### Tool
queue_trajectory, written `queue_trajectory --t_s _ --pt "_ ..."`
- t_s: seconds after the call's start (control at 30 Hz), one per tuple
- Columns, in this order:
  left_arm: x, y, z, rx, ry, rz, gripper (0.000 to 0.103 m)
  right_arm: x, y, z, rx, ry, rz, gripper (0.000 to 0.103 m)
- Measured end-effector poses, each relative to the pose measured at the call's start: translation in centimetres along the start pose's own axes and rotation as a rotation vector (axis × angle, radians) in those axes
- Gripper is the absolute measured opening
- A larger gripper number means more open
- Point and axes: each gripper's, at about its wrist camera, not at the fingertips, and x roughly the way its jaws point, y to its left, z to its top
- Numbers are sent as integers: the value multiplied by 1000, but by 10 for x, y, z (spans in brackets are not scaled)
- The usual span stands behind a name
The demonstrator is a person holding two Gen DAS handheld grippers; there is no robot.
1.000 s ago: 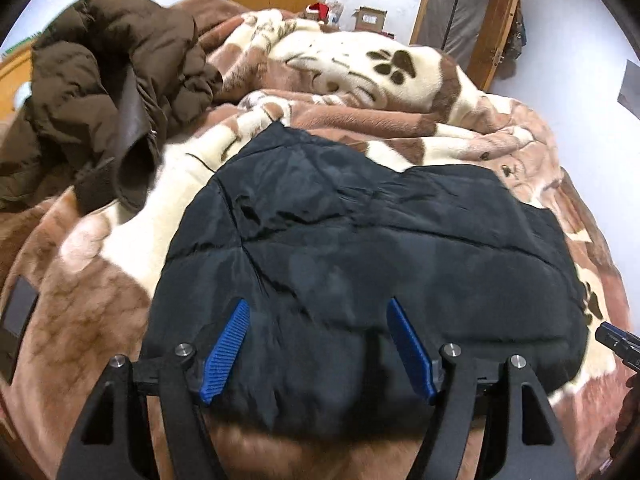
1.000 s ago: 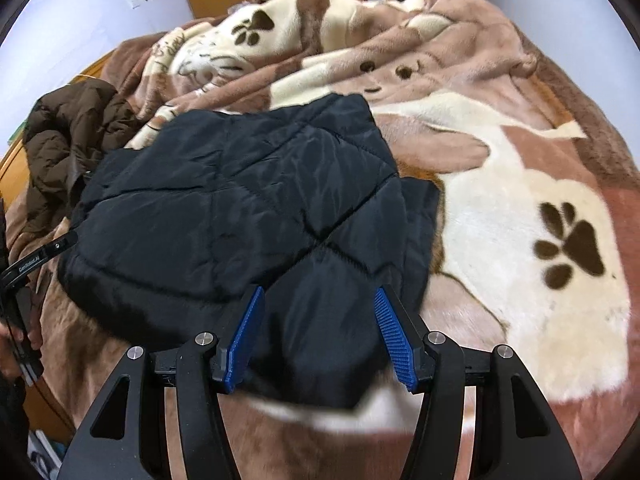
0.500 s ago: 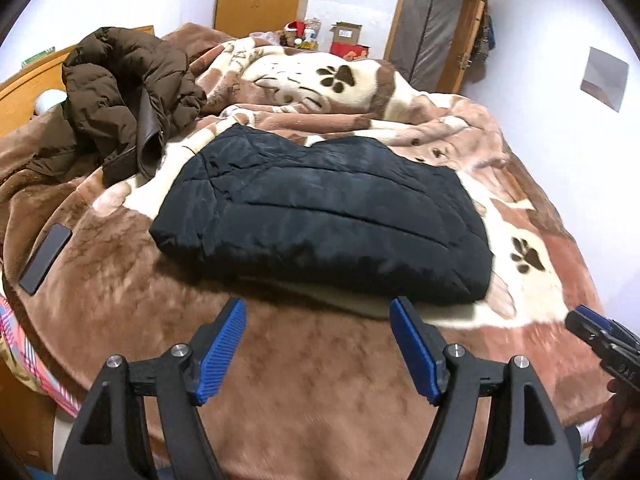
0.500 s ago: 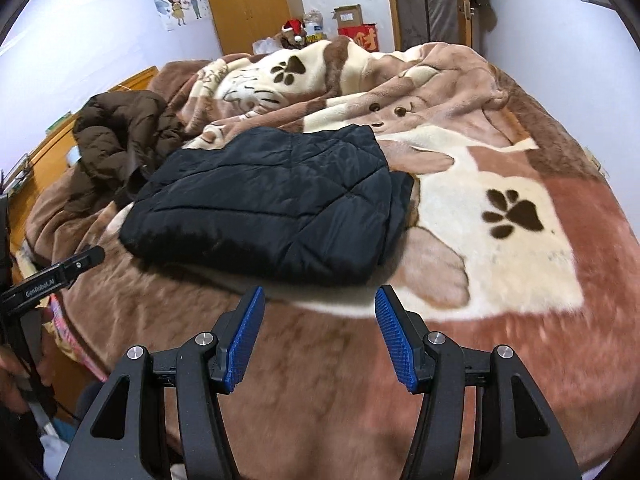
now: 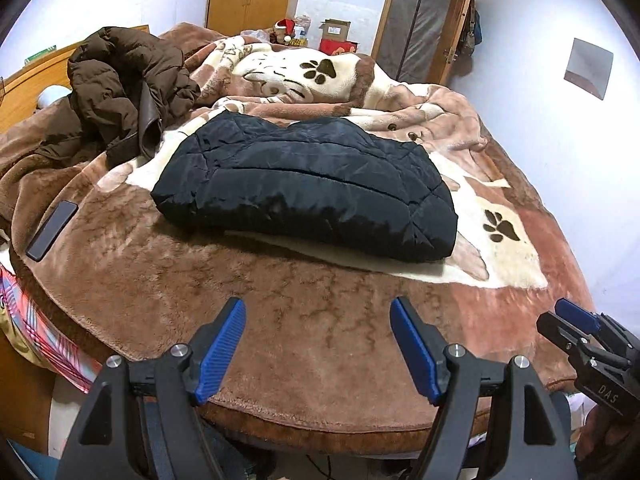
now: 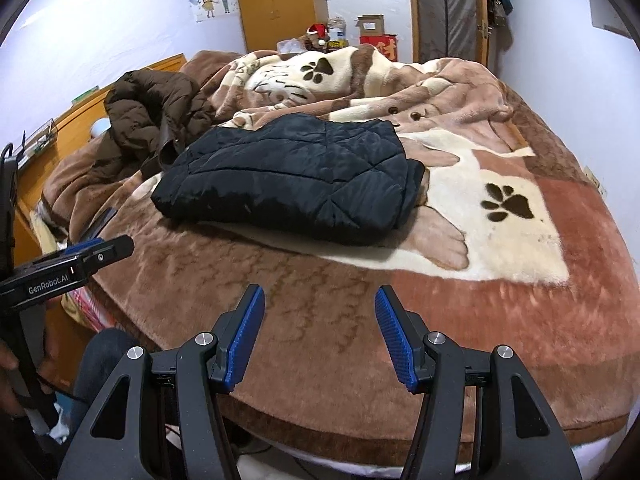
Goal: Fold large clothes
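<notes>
The black jacket [image 5: 304, 192] lies folded into a thick, puffy bundle on the bed, well ahead of both claws and touching neither. It is smooth and a bit shiny, with stitched lines that make soft squares. Its edges look rounded and neat, so I think this fold is done.

The left claw [image 5: 318, 346] is wide apart and holds nothing. The right claw [image 6: 320, 332] is also wide apart and holds nothing. Both hang over the near edge of the bed.

The brown coat [image 5: 120, 84] sits in a crumpled heap ahead and to the left of the left claw, beside the black jacket. It looks fat and wrinkly. I think it is next, and it needs to be pulled out flat first.

The blanket [image 5: 320, 320] under it all is fuzzy, brown and cream, with paw prints. A flat dark phone [image 5: 52, 230] lies on it at the far left.
</notes>
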Motion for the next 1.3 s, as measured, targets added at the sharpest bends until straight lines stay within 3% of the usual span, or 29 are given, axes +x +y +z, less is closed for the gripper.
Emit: queue_trajectory --t_s 0.43,1.3 --pt "-1 -4 -3 39 -17 63 76 1 7 1 -22 -7 -13 58" --pt "8 2 -7 39 -1 88 76 8 15 2 -42 20 -7 58"
